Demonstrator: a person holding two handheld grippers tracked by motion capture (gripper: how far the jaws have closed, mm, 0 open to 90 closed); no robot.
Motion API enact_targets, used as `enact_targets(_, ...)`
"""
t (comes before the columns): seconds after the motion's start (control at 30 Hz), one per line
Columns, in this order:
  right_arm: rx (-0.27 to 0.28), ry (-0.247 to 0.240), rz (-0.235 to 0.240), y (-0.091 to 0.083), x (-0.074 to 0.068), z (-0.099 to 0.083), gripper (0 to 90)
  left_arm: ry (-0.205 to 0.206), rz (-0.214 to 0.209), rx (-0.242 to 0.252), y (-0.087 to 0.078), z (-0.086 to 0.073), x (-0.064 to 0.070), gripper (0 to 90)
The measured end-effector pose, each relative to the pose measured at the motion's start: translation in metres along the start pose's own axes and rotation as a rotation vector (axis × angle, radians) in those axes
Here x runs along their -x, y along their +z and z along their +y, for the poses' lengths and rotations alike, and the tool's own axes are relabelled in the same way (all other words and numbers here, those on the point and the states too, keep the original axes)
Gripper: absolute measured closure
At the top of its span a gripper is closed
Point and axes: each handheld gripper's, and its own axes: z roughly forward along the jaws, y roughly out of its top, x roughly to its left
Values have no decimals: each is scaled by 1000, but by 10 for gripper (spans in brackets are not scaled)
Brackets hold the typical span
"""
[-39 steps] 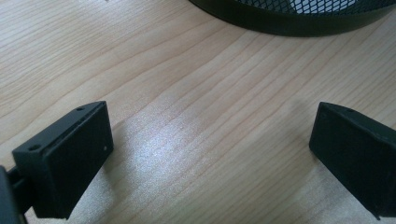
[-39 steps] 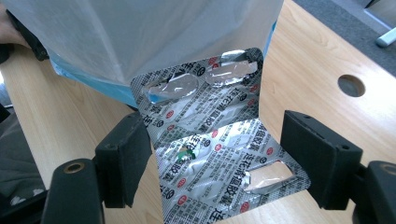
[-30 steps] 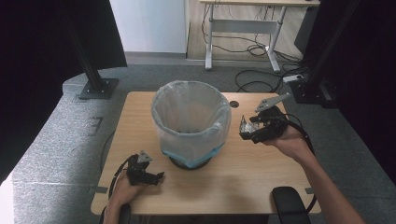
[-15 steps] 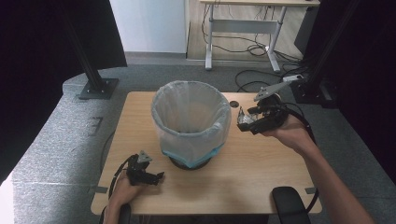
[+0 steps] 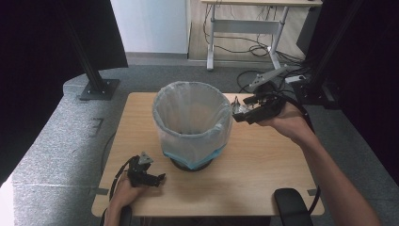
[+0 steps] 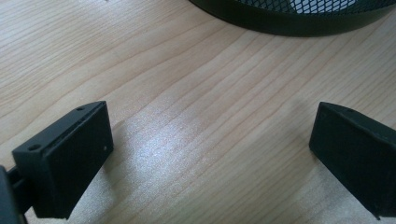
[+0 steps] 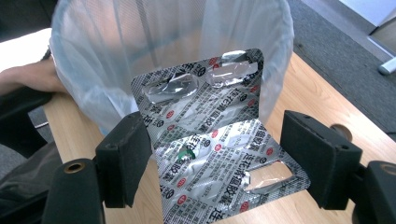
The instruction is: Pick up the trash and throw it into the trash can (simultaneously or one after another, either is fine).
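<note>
Right hand-held gripper (image 5: 239, 109) pinches a foil pill sheet (image 7: 212, 135) beside the bin (image 5: 192, 123) rim; left hand-held gripper (image 5: 157, 179) spread on bare tabletop (image 5: 263, 165)

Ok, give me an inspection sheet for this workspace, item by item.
Surface: light wooden table, bare around the bin.
Job's things: black mesh waste bin with pale plastic liner, upright mid-table; bent silver foil blister pack, held by its rim.
Clutter: nothing seen.
Grippers: left claw open, low over the table; right claw shut on the pack.
Cables: black cable trails from the left claw; floor cables beyond the table.
Surroundings: grey carpet, white-legged desk, black stand base.
</note>
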Motion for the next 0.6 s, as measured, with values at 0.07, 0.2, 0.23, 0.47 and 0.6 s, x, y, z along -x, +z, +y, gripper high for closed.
enact_targets(0.07,1,-8,-1,2,-1,7,252,0,0,0,0,0,0,0)
enact_targets(0.2,3,-26,-4,6,-2,19,252,1,0,0,0,0,0,0)
enact_targets(0.23,3,-27,-2,7,-3,21,252,0,0,0,0,0,0,0)
enact_targets(0.47,5,-54,1,18,-7,44,252,0,0,0,0,0,0,0)
enact_targets(0.6,-2,-66,0,28,-10,57,252,0,-1,0,0,0,0,0)
